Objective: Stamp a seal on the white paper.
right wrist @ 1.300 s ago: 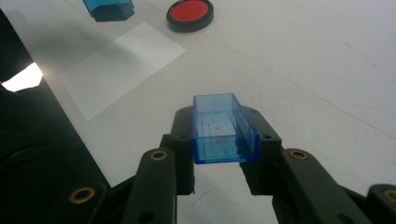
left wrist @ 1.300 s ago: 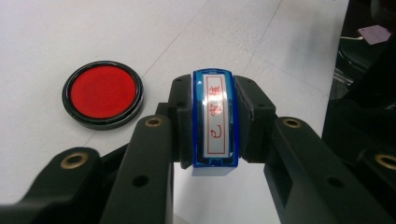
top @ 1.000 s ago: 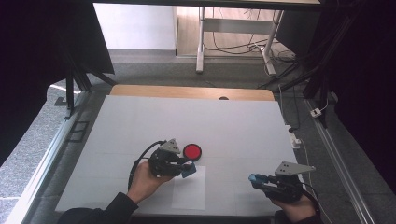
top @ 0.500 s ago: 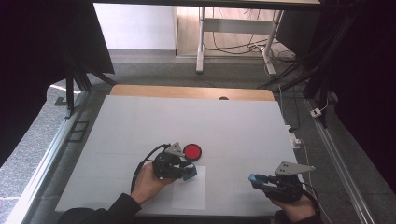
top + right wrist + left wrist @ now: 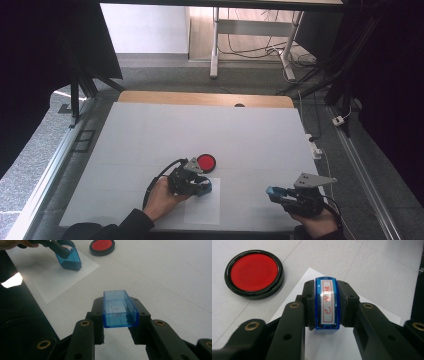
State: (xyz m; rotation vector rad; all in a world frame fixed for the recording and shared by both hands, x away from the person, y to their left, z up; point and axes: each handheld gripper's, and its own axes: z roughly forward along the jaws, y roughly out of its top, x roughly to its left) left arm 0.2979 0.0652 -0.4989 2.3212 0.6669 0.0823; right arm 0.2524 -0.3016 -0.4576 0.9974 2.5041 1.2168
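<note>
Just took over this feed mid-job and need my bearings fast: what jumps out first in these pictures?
The round red ink pad in its black rim stands out on the pale table, just beyond the left gripper. That gripper is shut on a blue stamp over the white sheet of paper at the near edge. To the right, the right gripper is shut on the stamp's clear blue cap.

the stamp hides its own printing face; the red characters on its label are too blurred to read
</note>
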